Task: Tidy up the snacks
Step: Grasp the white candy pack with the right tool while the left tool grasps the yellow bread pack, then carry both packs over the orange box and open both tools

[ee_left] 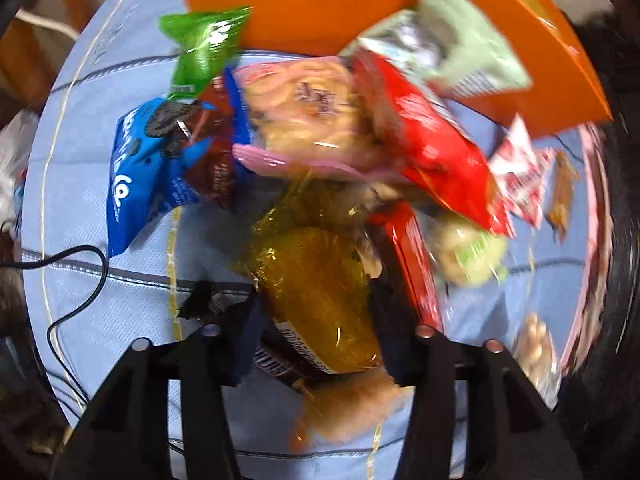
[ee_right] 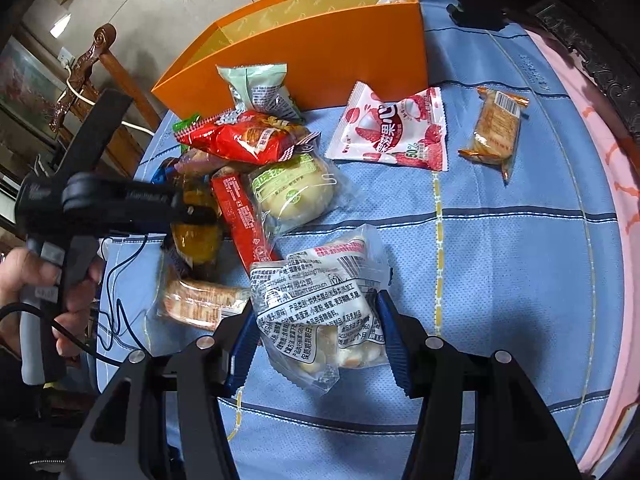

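Gripping yellow packet [ee_left: 316, 280] with left gripper [ee_left: 316, 300] amid snack pile by orange box [ee_right: 320, 48]; right gripper [ee_right: 320, 320] clamps clear bag [ee_right: 320, 300]. We risk slippery wrapper sliding out, dragging red stick [ee_left: 408, 260].

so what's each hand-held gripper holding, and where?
Left hand-held gripper: yellow wrapped snack, across its middle. Right hand-held gripper: clear printed snack bag, by its sides.

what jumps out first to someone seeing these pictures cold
A bright orange open cardboard box stands at the far side of the blue checked tablecloth, with a heap of colourful snack packets in front. The right gripper holds a clear printed packet; the left gripper straddles a golden-yellow wrapped snack.
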